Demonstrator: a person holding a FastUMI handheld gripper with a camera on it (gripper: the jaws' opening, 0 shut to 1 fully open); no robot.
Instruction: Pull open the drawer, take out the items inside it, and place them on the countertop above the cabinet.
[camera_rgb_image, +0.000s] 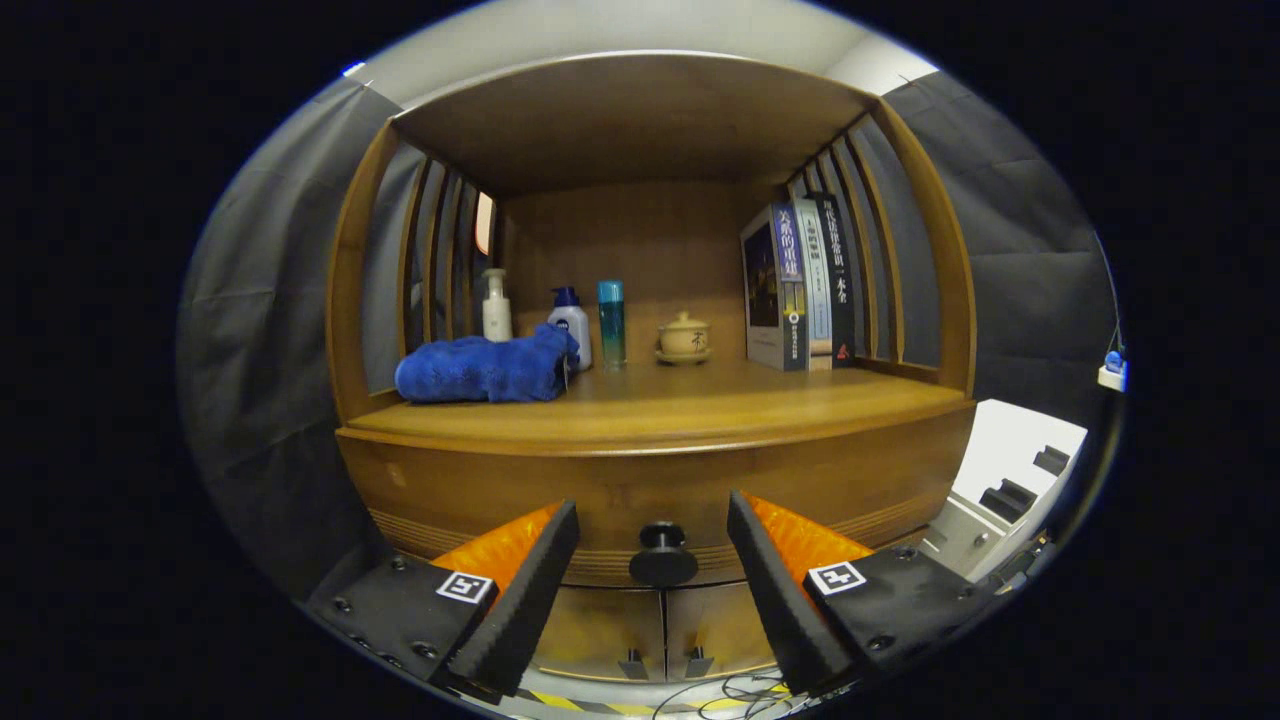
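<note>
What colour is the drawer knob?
Black; the knob shows in the gripper view, between the open gripper's fingers, untouched.

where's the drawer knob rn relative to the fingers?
In the gripper view, the drawer knob sits between the open gripper fingers, untouched, on the drawer front just under the countertop.

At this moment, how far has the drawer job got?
Nothing looks done yet: the drawer is closed under the countertop. In hand: the tongs are open, lined up either side of the drawer's knob, not gripping it. Left: pull the drawer open, take out whatever is inside and place it on the countertop near the blue towel.
</note>
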